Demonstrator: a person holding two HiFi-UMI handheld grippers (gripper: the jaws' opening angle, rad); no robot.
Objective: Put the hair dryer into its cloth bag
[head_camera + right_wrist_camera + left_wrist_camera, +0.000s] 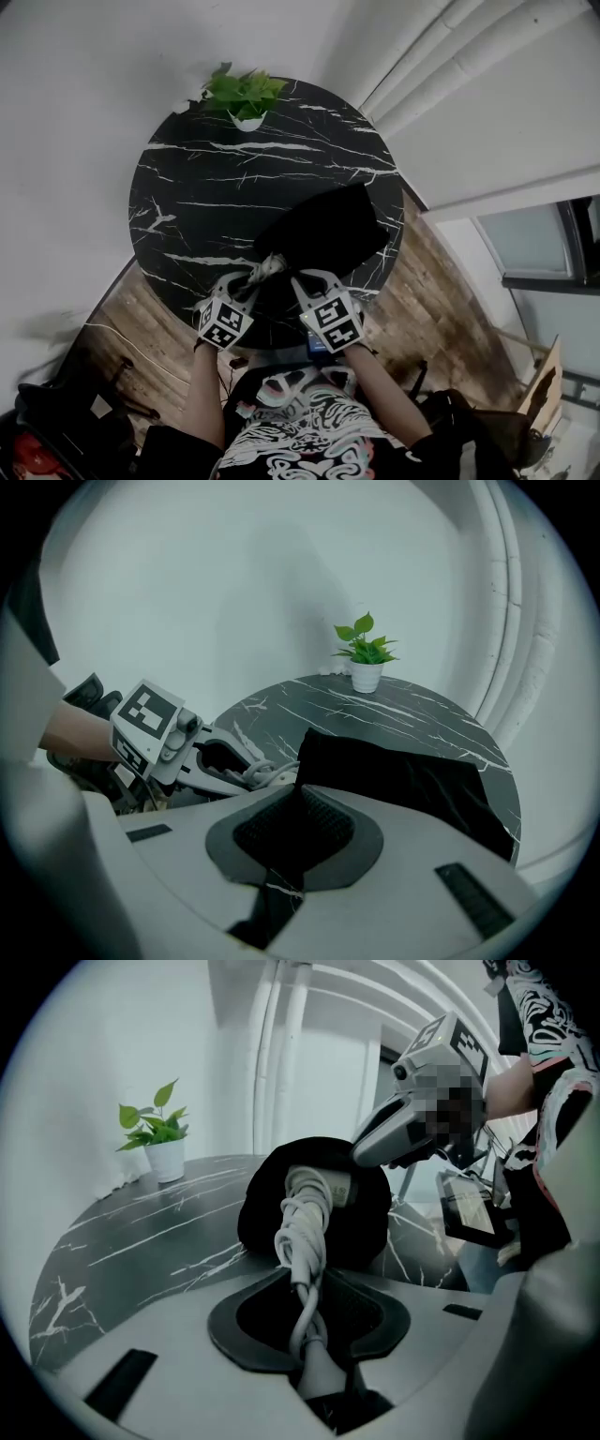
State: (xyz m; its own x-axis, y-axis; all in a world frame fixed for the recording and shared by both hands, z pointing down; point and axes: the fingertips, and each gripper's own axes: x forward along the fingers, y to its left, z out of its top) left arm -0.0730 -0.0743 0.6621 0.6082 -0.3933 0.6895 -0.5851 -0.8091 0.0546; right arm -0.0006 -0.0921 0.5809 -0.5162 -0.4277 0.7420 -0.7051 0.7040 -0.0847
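Note:
A black cloth bag (330, 228) lies near the front edge of the round black marble table (216, 178). The white hair dryer (334, 1185) sits in the bag's mouth, mostly hidden by cloth. Its coiled white cord (302, 1224) hangs out towards me. My left gripper (307, 1321) is shut on that cord, which runs down between the pads. My right gripper (291, 841) is shut on the bag's (403, 775) near edge, with black cloth pinched between the jaws. In the head view the left gripper (244, 280) and right gripper (307, 278) stand side by side at the bag's opening, with the cord (267, 267) between them.
A small potted plant (246, 98) in a white pot stands at the table's far edge. White walls and pipes enclose the far side. Wooden floor (441, 319) shows around the table, with dark clutter at the lower left and right.

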